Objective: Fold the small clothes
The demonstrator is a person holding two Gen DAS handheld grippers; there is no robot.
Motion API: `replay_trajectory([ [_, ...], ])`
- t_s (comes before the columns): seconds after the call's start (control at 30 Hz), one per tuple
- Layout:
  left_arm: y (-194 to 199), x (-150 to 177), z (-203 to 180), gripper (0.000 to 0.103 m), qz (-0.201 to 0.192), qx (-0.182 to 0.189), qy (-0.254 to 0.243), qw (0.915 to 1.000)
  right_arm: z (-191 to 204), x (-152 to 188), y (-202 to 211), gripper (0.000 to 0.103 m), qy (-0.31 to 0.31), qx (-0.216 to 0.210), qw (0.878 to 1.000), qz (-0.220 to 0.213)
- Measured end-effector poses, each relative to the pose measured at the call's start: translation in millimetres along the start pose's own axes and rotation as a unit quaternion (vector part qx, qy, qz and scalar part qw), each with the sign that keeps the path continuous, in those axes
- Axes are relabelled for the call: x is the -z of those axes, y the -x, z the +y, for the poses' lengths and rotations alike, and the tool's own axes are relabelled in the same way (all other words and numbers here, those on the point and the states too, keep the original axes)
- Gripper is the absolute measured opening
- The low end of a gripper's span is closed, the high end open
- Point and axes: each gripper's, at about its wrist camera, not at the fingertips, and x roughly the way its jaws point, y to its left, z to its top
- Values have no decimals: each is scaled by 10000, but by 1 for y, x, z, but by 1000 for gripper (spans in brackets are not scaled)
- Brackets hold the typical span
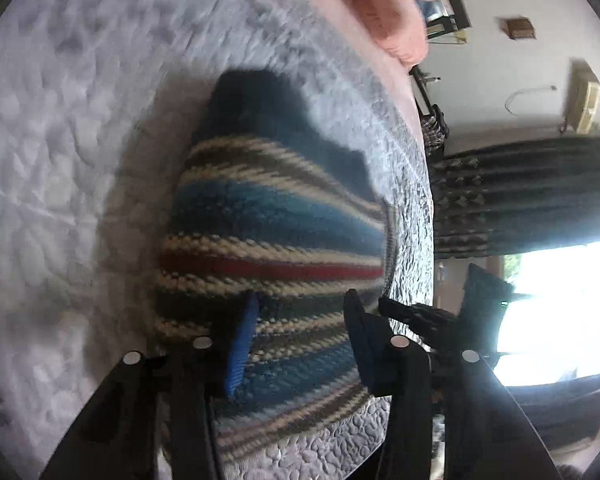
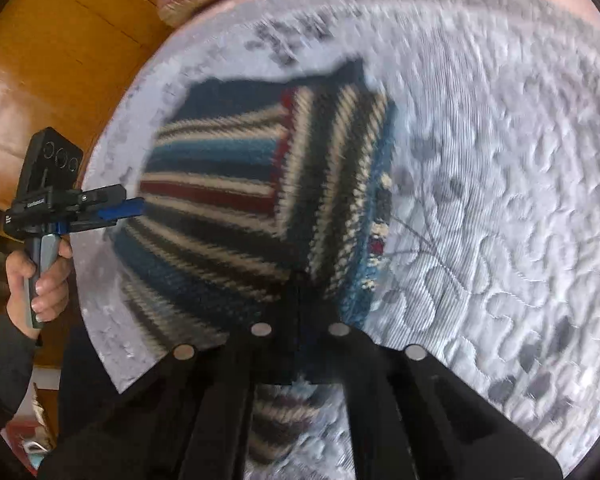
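Two grippers work over one striped knitted garment (image 2: 236, 196), which lies on a pale grey quilted bed cover (image 2: 500, 184) near its edge. In the right wrist view, part of the garment is turned over, so its cream, dark, red and blue stripes run in two directions and meet along a diagonal line. The right gripper (image 2: 300, 308) has its fingers pressed together on the garment's fabric at the near end of that turned-over part. The left gripper (image 1: 300, 320) is spread, with a blue-padded finger (image 1: 242, 344) over the stripes and the other finger at the garment's side toward the edge of the bed. From the right wrist view, a hand (image 2: 40, 280) holds that left gripper's handle beside the bed. Wooden panelling (image 2: 60, 52) stands beyond the bed, and a dark patterned curtain (image 1: 528, 196) hangs beside a bright window (image 1: 560, 308).
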Motion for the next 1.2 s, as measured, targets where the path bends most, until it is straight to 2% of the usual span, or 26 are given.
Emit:
replay_trajectory([
  [0.1, 15, 19, -16, 51, -3, 313, -398, 9987, 21, 21, 19, 5, 278, -102, 9995, -52],
  [0.13, 15, 29, -17, 51, 65, 192, -503, 9985, 26, 32, 17, 4, 337, -101, 9994, 45],
  [0.17, 6, 35, -15, 51, 171, -132, -564, 9982, 25, 37, 10, 3, 362, -7, 9993, 138],
  [0.2, 1, 40, -7, 49, 213, -302, -513, 9980, 24, 42, -1, 0, 389, 244, 9987, 236],
  [0.23, -7, 43, 3, 45, 228, -324, -413, 9984, 18, 49, -17, 0, 367, 436, 9977, 355],
  [0.33, -16, 42, 7, 37, 190, -430, -402, 9981, 15, 50, -24, 0, 173, 407, 9984, 358],
  [0.5, 12, 60, -34, 45, 62, -295, -741, 9968, 43, 61, 14, 2, 397, 514, 9979, -16],
  [0.57, 12, 76, -23, 46, 58, -686, -750, 9948, 42, 70, 10, 2, 362, 606, 9975, 50],
  [0.67, -16, 85, 11, 45, 281, -1210, -422, 9914, 26, 80, -24, 0, 197, 975, 9942, 397],
  [0.77, -24, 87, 7, 47, 207, -1304, -506, 9900, 25, 79, -26, 0, 5, 910, 9953, 331],
  [0.83, -10, 92, -3, 54, 130, -1233, -535, 9908, 32, 82, -6, 0, -43, 864, 9961, 167],
  [0.97, 26, 115, -35, 75, -274, -1649, -843, 9823, 46, 98, 30, 12, -42, 929, 9956, -109],
  [1.0, 33, 121, -39, 77, -372, -1779, -888, 9793, 51, 105, 37, 27, -54, 959, 9952, -182],
  [1.03, 43, 134, -51, 81, -570, -2142, -1008, 9699, 60, 116, 46, 55, -67, 1074, 9937, -298],
  [1.07, 47, 143, -58, 83, -655, -2364, -1086, 9633, 62, 123, 52, 68, -74, 1174, 9924, -359],
  [1.1, 57, 156, -66, 83, -791, -2768, -1226, 9498, 71, 134, 60, 84, -69, 1333, 9899, -469],
  [1.13, 63, 168, -74, 85, -894, -3015, -1333, 9399, 78, 146, 69, 90, -34, 1520, 9864, -620],
  [1.17, 68, 178, -80, 88, -967, -3221, -1422, 9310, 85, 154, 76, 92, -1, 1707, 9827, -713],
  [1.2, 75, 190, -88, 88, -1062, -3501, -1511, 9183, 93, 161, 82, 92, 31, 1974, 9771, -795],
])
